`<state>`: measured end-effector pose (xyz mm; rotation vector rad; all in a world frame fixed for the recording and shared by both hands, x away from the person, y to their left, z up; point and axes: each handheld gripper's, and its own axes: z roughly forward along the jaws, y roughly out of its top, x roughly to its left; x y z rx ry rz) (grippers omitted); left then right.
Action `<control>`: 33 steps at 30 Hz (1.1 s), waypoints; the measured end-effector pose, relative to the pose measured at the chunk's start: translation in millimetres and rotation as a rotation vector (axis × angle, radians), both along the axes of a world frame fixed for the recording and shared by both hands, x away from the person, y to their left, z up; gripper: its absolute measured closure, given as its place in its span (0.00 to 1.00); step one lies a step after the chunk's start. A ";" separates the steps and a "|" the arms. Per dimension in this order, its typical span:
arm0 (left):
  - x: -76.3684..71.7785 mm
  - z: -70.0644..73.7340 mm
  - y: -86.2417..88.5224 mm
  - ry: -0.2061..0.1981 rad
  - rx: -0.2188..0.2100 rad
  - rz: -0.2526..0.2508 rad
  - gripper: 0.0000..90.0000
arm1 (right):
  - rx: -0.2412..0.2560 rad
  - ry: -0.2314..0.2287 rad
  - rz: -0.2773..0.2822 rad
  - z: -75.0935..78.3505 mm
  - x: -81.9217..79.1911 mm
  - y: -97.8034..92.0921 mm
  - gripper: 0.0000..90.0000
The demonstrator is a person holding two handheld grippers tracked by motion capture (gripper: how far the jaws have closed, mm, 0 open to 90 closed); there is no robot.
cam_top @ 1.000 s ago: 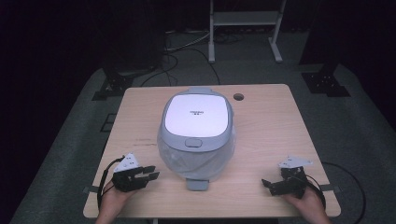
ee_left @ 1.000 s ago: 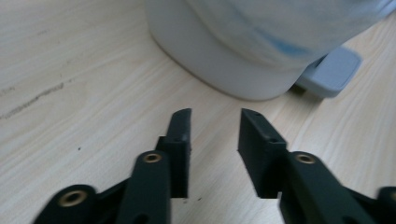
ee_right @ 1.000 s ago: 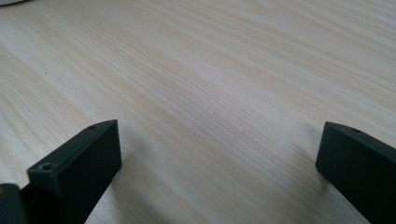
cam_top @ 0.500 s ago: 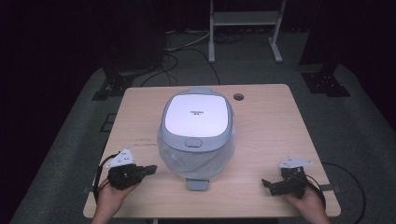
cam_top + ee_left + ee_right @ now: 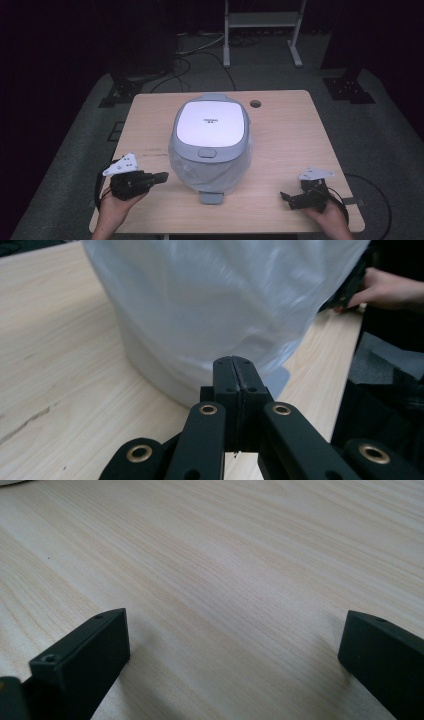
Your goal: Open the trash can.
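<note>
In the middle of the wooden table (image 5: 285,135) a rice cooker (image 5: 212,142) is sitting, its lower body wrapped in a clear plastic bag (image 5: 210,172) and its white lid facing up. The left gripper (image 5: 159,177) is lying low near the table's front left, pointing rightward at the bagged side of the cooker, with its jaws pressed fully together on nothing. In the left gripper view (image 5: 235,371) the plastic is looming just ahead of the closed tips, close but apparently not touching. The right gripper (image 5: 286,198) is resting near the front right corner, well apart from the cooker, with its jaws spread wide over bare wood. The left gripper is therefore the nearer one, and any grab at the bag would probably call for its jaws to part first.
</note>
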<state>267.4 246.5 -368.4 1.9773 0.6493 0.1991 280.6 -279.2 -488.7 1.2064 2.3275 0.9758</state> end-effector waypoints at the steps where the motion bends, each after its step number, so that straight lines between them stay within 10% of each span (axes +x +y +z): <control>1: -0.6 2.8 -0.5 -0.004 -0.003 -0.003 1.00 | 0.000 0.000 0.000 0.0 0.0 0.0 0.00; 33: -9.3 83.9 -23.4 -0.096 -0.127 -0.133 1.00 | 0.000 0.000 0.000 0.0 0.0 0.0 0.00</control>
